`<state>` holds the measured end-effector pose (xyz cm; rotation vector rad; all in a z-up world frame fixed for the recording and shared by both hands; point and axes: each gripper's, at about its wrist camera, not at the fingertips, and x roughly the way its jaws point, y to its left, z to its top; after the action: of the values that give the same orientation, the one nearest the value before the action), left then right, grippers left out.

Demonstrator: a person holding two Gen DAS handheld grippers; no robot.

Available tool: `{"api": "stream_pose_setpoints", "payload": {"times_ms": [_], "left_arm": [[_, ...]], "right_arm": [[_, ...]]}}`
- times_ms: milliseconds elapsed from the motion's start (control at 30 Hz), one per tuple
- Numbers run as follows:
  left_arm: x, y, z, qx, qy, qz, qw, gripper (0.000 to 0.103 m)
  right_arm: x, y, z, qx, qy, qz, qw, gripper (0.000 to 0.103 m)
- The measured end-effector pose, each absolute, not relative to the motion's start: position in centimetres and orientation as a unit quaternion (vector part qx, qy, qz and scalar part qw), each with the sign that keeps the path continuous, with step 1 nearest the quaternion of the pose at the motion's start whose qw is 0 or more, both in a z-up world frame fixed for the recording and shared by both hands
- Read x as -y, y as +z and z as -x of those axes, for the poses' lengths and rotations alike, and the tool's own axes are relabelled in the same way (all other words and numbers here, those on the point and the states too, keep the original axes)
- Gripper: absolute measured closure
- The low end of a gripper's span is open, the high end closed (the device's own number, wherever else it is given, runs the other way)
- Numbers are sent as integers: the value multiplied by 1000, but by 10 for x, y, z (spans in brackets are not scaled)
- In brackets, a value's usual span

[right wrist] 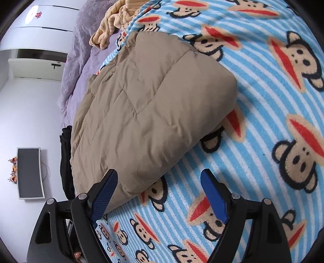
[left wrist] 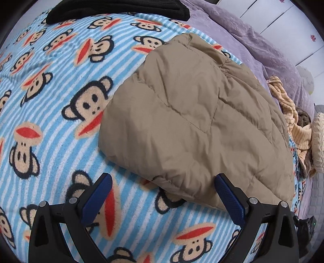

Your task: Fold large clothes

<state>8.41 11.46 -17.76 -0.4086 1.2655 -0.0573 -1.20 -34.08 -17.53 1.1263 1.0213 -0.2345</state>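
Jacket (left wrist: pixel 194 121) lies folded on blanket (left wrist: pixel 50 101); each hand-held gripper gapes wide, empty.

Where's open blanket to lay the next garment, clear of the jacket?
Open: the monkey blanket between the jacket and black garment, and the stretch near both grippers. Crowded: the far side, where the striped clothes and purple cover border the jacket.

Tan jacket (left wrist: pixel 194 125) lies folded on monkey-print blanket (left wrist: pixel 60 101).
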Motion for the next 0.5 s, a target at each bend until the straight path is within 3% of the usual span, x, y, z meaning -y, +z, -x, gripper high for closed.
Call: {"api": "stream_pose_setpoints", "payload": {"times_ms": [267, 500], "left_arm": [[-115, -203, -78, -608, -99, 306, 726, 2], [-107, -211, -85, -597, -116, 325, 725, 2]], "right_arm": [[339, -193, 8, -444, -93, -548, 703, 16], [337, -199, -4, -428, -77, -567, 700, 16]]}}
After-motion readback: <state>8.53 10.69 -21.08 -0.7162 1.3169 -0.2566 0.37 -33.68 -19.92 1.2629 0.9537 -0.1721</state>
